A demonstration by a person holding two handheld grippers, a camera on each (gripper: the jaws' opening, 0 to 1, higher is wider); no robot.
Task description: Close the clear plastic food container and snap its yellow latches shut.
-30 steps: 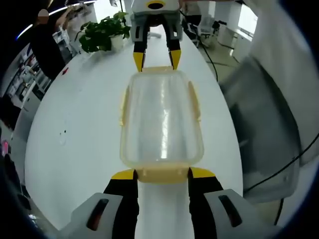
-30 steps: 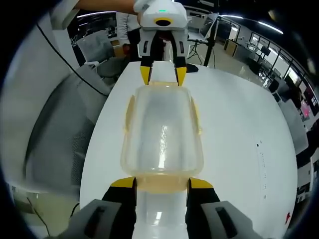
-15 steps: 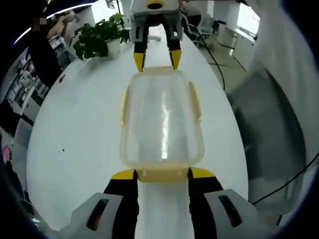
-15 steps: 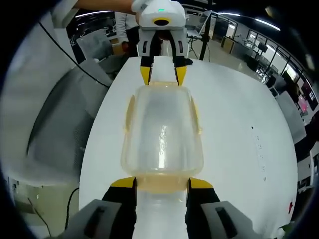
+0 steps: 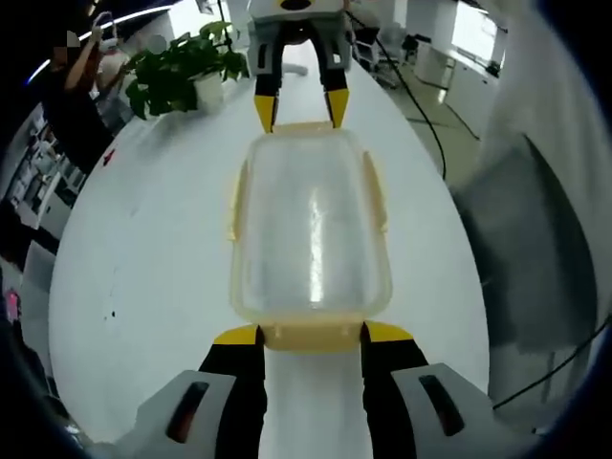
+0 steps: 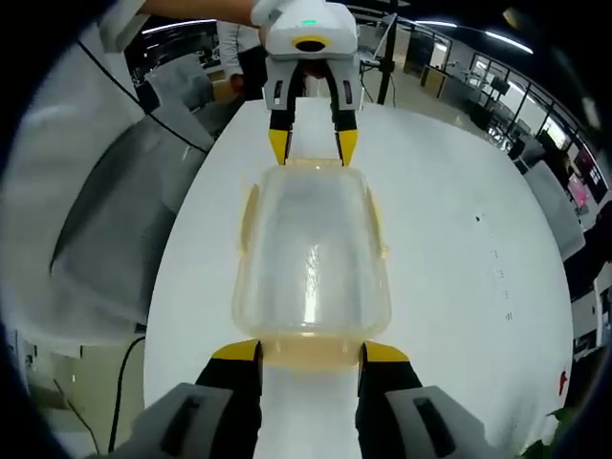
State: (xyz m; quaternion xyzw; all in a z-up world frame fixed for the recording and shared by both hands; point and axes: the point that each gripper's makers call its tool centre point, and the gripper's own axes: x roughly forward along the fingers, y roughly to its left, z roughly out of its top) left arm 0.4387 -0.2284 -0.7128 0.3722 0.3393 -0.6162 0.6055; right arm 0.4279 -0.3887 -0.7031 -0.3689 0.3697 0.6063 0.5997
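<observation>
**— Where is the container?**

I see the clear plastic food container [image 5: 311,229] in the middle of the left gripper view, lying on the white worktop [image 5: 143,239], long axis running up the frame. Its lid is on. My left claw [image 5: 310,334] rises from the bottom of that frame, its two yellow-tipped jaws spread wide, one at each corner of the near short end, with the near yellow latch [image 5: 311,335] lying between them. Whether the tips press on it or merely sit beside it, I cannot tell.

**— And the other side?**

In the right gripper view the container [image 6: 311,258] sits centre frame again, and my right claw [image 6: 310,352] stands the same way at the bottom: jaws apart, flanking that end's latch [image 6: 311,356], not clenched on anything. The left claw appears at the top centre there, jaws apart at the far end.

**— The side latches?**

Yellow latches run along both long sides [image 5: 234,201] [image 5: 376,191]; they seem to stand slightly away from the walls, but I can't say for certain whether they are snapped.

**— Anything else around?**

A potted plant [image 5: 177,76] in the upper left of the left gripper view, on the worktop. A grey chair [image 6: 115,229] at the left of the right gripper view, beside the worktop's edge.
</observation>
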